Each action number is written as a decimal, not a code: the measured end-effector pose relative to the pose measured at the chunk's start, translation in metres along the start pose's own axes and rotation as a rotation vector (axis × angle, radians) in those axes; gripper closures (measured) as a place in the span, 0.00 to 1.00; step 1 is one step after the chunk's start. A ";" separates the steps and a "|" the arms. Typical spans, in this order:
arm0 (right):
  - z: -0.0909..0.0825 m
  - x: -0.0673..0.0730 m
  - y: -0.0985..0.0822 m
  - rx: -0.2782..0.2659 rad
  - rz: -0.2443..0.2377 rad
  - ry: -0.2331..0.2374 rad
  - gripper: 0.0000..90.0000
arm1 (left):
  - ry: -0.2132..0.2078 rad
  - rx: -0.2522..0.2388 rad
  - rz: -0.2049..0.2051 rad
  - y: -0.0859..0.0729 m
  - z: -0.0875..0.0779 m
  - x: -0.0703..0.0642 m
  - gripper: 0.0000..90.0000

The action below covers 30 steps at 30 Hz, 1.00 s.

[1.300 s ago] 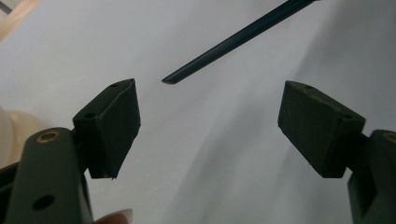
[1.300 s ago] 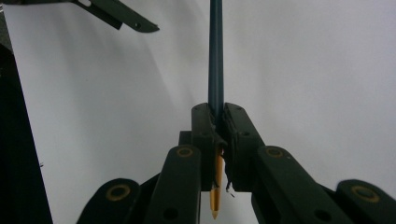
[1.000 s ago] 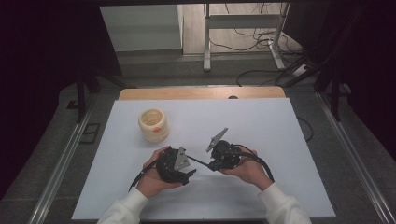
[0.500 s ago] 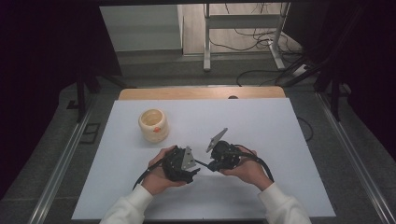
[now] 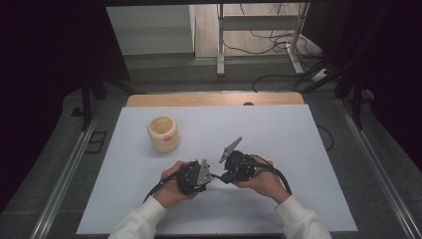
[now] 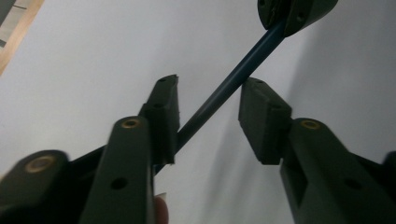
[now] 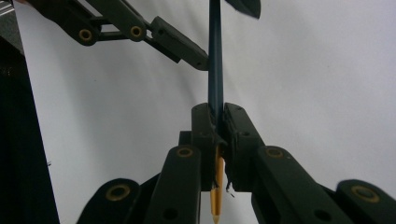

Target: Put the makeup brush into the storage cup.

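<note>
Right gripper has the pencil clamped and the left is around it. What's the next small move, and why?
Probably finish closing the left gripper on the pencil. Its jaws have just been closing, yet only one pad touches the shaft; the right gripper holds it.

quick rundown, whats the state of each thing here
pencil: off the table, clamped near its sharpened end by the right gripper, shaft running between the left gripper's jaws
right gripper: shut on the pencil
left gripper: jaws have just been closing around the pencil; one pad meets it, the other stands off
cup: upright on the table, untouched
</note>
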State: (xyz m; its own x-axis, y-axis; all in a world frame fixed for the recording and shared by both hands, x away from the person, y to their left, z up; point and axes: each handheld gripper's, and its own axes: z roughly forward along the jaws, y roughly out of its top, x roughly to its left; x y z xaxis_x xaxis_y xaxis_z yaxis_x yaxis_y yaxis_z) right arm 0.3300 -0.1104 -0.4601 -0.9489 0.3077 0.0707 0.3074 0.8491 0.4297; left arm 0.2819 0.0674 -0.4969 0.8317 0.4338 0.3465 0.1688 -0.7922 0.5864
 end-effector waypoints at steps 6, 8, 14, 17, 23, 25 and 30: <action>-0.004 0.000 0.001 -0.020 -0.012 0.003 0.93 | -0.014 0.012 0.044 -0.001 -0.001 -0.003 0.80; -0.006 0.001 0.001 -0.028 -0.014 0.007 0.92 | -0.048 0.031 0.076 -0.001 -0.001 -0.004 0.86; -0.019 -0.004 -0.001 -0.123 0.040 -0.052 0.69 | -0.095 0.035 0.067 -0.001 -0.001 -0.005 0.94; -0.025 -0.007 -0.002 -0.176 0.067 -0.098 0.57 | -0.099 0.034 0.062 -0.002 -0.001 -0.003 0.94; -0.041 -0.015 -0.009 -0.301 0.135 -0.142 0.43 | -0.096 0.011 0.007 -0.005 -0.004 0.001 0.94; -0.045 -0.017 -0.012 -0.329 0.154 -0.156 0.39 | -0.099 0.010 -0.006 -0.006 -0.006 0.004 0.94; -0.050 -0.020 -0.020 -0.382 0.158 -0.144 0.35 | -0.108 -0.005 -0.042 -0.010 -0.010 0.009 0.94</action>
State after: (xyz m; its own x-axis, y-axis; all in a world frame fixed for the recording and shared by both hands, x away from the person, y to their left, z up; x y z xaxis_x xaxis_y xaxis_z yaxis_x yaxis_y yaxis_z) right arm 0.3396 -0.1552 -0.4248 -0.8643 0.5008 0.0471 0.3733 0.5756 0.7276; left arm 0.2826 0.0830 -0.4926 0.8763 0.4173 0.2409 0.2022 -0.7723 0.6023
